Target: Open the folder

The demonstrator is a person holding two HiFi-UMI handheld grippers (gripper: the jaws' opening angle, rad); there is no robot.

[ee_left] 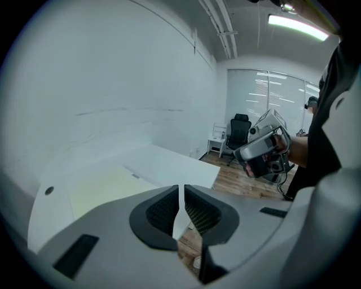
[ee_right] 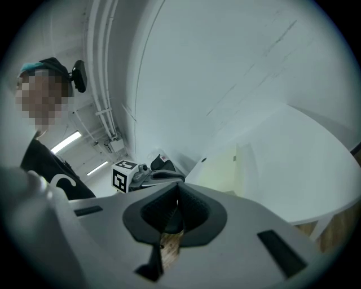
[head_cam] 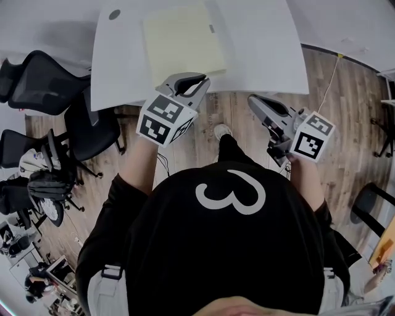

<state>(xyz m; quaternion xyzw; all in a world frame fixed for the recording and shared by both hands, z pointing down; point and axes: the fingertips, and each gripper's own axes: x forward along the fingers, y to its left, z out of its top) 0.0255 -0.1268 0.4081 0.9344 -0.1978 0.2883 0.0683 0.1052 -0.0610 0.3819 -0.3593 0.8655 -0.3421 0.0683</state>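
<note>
Tabletop (head_cam: pixel 265 49), folder (head_cam: pixel 184 44) seemingly lengthwise away

Before me stands a white table (head_cam: pixel 265 55) with a small round hole (head_cam: pixel 115 14) near its far left corner, on a wooden floor (head_cam: pixel 345 129). At my left, several black office chairs (head_cam: pixel 37 80) stand close together, one just beside the table's edge. My light shoe (head_cam: pixel 221 131) shows on the floor near the table's front edge, and a thin cable (head_cam: pixel 330 80) runs over the floor right of the table.
</note>
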